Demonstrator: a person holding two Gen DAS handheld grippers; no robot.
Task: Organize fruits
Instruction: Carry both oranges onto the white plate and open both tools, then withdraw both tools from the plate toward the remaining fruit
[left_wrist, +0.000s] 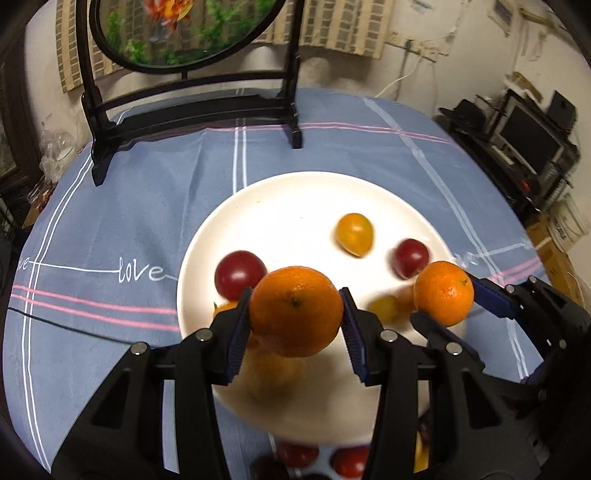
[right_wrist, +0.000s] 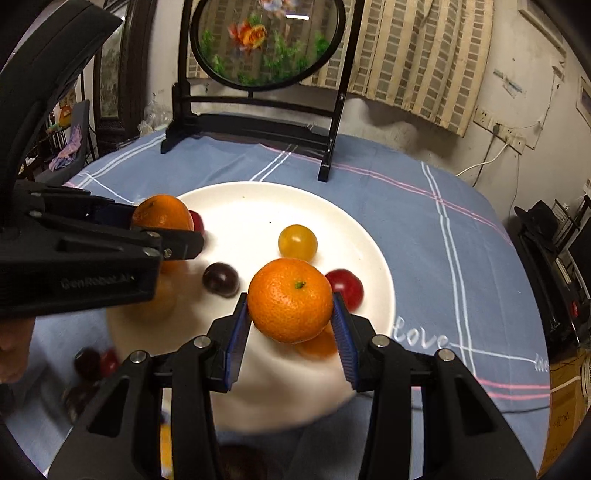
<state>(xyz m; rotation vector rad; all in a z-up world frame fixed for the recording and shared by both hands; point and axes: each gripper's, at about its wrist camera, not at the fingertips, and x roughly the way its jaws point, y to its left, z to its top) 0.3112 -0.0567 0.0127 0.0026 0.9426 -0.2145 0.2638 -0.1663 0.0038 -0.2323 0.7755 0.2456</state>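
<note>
Left wrist view: both grippers' fingers (left_wrist: 239, 325) clamping mandarins (left_wrist: 295, 310), blurred fruit underneath.

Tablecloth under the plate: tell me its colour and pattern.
The tablecloth is blue with white and pink stripes and white "love" lettering, clearest in the left wrist view.

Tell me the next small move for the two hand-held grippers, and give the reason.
Probably lower both toward the white plate and open. The left hand-held gripper is shut on a mandarin, and the right hand-held gripper is shut on a second mandarin. Both hang over the plate, where small red and yellow fruits already lie, so aim for bare spots.
</note>
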